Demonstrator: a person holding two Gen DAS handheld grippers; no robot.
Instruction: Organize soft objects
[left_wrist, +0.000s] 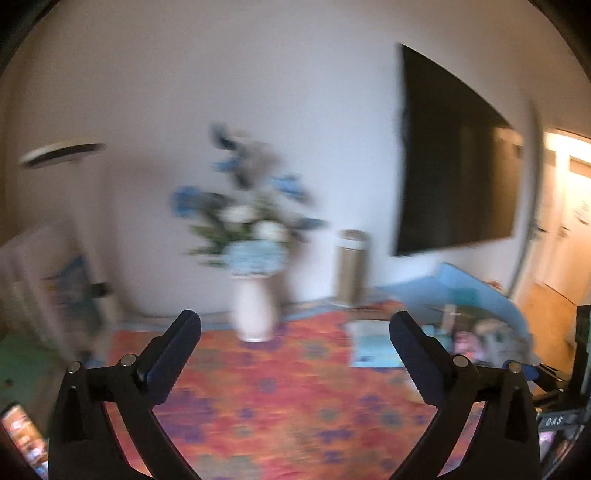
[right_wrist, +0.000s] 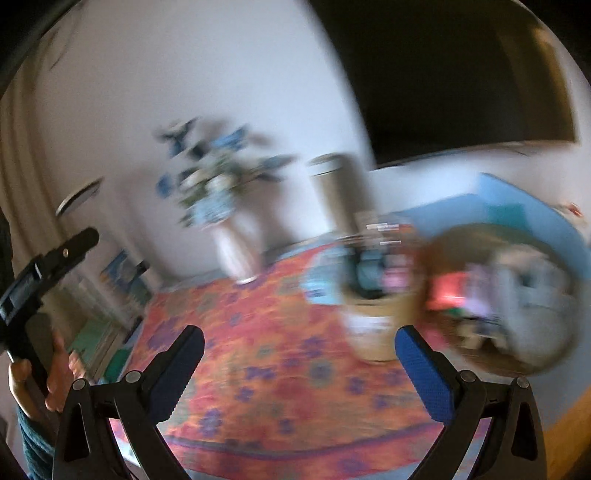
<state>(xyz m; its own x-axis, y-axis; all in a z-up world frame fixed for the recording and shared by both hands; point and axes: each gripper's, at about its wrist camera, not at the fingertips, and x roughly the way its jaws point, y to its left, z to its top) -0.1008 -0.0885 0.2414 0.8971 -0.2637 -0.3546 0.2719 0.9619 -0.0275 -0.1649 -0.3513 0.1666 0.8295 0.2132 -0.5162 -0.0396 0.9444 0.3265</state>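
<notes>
Both views are smeared by blur, so fine detail is lost. At the far left of the right wrist view a person's hand (right_wrist: 55, 373) grips the black handle of the left gripper (right_wrist: 48, 266), above a dark teal knitted sleeve (right_wrist: 33, 443); from there its fingertips cannot be made out. In its own view the left gripper (left_wrist: 295, 326) has its black jaws spread wide with nothing between them, above the orange-red rug with purple flower shapes (left_wrist: 280, 406). Near the rug's far edge, left of centre, a pale tall ceramic vase of blue and white flowers (left_wrist: 254, 306) stands upright, and to its right, against the white wall (left_wrist: 184, 92), a beige cylindrical appliance with a white top (left_wrist: 350, 269). Higher on the right hangs a large black flat screen (left_wrist: 454, 166). The right gripper (right_wrist: 300, 339), its blue-padded jaws also spread and empty, points over the same rug. Toward the rug's right edge stands a tan woven basket (right_wrist: 376, 325) filled with soft items in teal and pink (right_wrist: 380, 269). Just right of it lies a heap of soft things, red, lilac and grey (right_wrist: 524, 291), too blurred to tell apart, in front of a light blue cushioned shape (right_wrist: 517, 199).
</notes>
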